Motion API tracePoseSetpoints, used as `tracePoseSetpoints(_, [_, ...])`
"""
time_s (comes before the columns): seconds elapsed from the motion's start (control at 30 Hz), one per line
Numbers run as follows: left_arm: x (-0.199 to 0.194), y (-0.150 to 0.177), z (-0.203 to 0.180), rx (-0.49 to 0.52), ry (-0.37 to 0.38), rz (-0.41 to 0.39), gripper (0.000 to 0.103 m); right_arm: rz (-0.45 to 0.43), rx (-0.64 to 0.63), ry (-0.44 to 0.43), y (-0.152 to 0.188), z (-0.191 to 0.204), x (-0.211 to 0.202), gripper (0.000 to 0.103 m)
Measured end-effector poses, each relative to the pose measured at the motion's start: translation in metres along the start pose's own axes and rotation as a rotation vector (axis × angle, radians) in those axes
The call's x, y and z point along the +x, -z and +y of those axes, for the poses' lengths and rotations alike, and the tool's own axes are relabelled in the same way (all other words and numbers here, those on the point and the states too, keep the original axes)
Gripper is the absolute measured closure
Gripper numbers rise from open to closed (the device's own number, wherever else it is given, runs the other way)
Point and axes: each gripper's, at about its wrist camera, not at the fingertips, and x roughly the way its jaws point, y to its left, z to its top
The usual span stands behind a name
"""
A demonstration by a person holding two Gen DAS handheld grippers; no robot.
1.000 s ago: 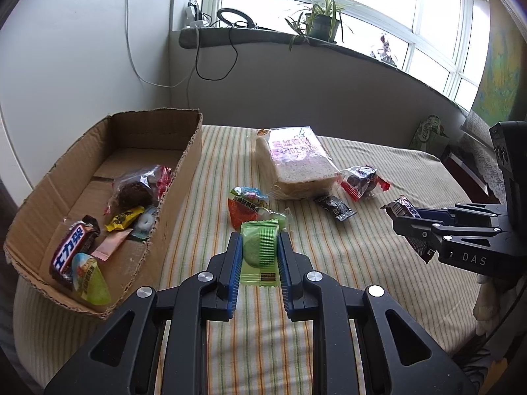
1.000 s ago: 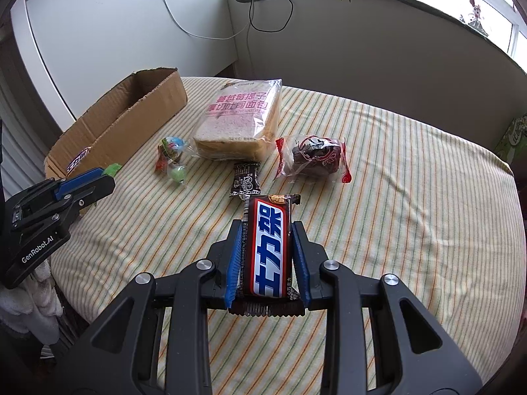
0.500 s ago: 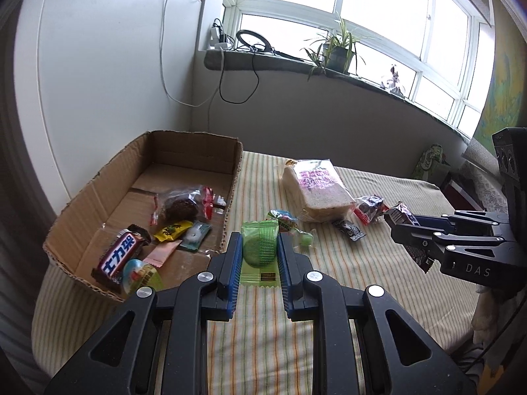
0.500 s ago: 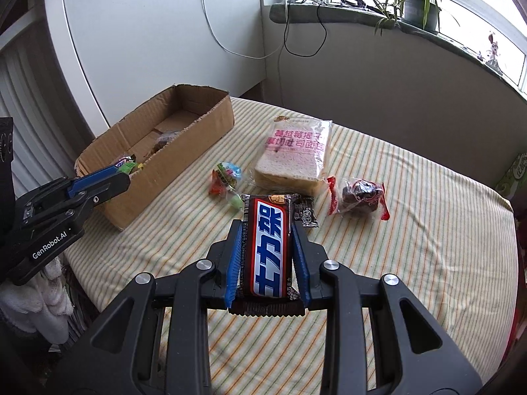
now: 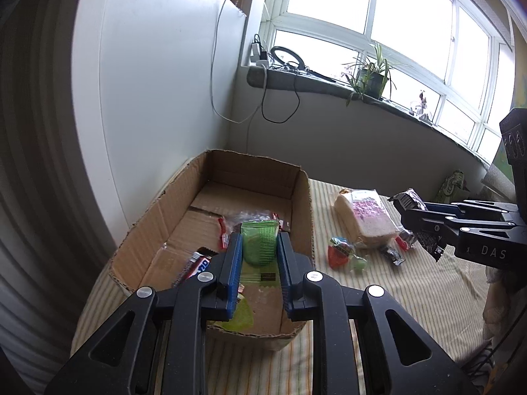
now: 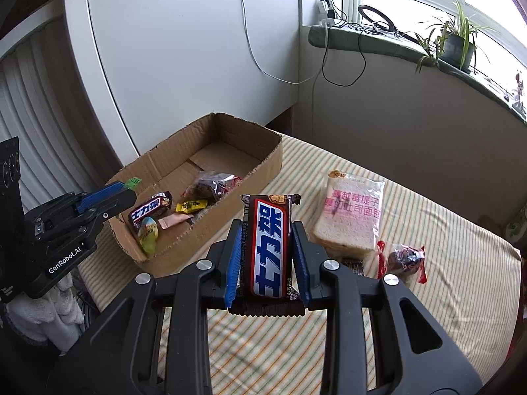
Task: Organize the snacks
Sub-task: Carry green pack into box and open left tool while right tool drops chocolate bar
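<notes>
- The left gripper (image 5: 258,256) has its fingers (image 5: 232,263) clenched on a green packet (image 5: 258,247), held in the air above the near end of the box (image 5: 304,204).
- From the right wrist view, only the packet's green tip (image 6: 133,182) pokes past the left gripper (image 6: 108,197), which hangs over the box's near left corner.
- The right gripper (image 6: 267,256) has its fingers (image 6: 232,260) clenched on a brown chocolate bar (image 6: 270,247) with a blue and white label, lifted above the striped cloth of the desk (image 6: 444,263), just right of the box (image 6: 263,164).
- In the left wrist view the right gripper (image 5: 421,220) comes in from the right with the bar (image 5: 411,200) sticking out past its tips.
- Inside the box lie a second chocolate bar (image 6: 150,210), a yellow-green packet (image 6: 148,233), a small yellow sweet (image 6: 191,205), a pink wrapper (image 6: 174,220) and a dark cake in clear wrap (image 6: 214,184); its far half is bare cardboard.
- On the desk beside the box rests a bag of sliced bread (image 6: 352,214) with pink print.
- A dark cake in red-edged wrap (image 6: 403,260) lies just right of the bread.
- A small orange and green sweet (image 5: 344,253) and a little dark packet (image 5: 392,255) lie in front of the bread (image 5: 365,217).
- A potted plant (image 5: 370,77) and cables sit on the window ledge (image 5: 313,80) behind.
</notes>
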Motion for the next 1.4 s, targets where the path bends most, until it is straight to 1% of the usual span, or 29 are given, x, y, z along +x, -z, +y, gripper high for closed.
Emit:
tracePoseSetpoints(0.13, [0.004,-0.005,0.014,-0.013,-0.023,-0.008,0.084,-0.009,-0.035,-0.006,-0.017,0.015,0.011,0.073])
tracePoseSetpoints(0.33, [0.017,-0.01,0.03,-0.027,-0.046,-0.007,0.084,-0.014,-0.05,-0.004,-0.041,0.028,0.036,0.073])
tracePoseSetpoints(0.63, [0.034,-0.014,0.044,-0.032,-0.069,0.009,0.084,0.022,-0.053,-0.034,-0.062,0.034,0.084,0.073])
tracePoseSetpoints(0.87, [0.042,-0.014,0.047,-0.032,-0.073,0.02,0.084,0.054,-0.052,-0.073,-0.067,0.04,0.114,0.073])
tracePoseSetpoints(1.1, [0.047,-0.015,0.049,-0.041,-0.074,0.029,0.083,0.077,-0.041,-0.096,-0.067,0.042,0.132,0.073])
tracePoseSetpoints(1.4, [0.049,-0.015,0.05,-0.046,-0.083,0.036,0.082,0.085,-0.06,-0.107,-0.064,0.046,0.136,0.073])
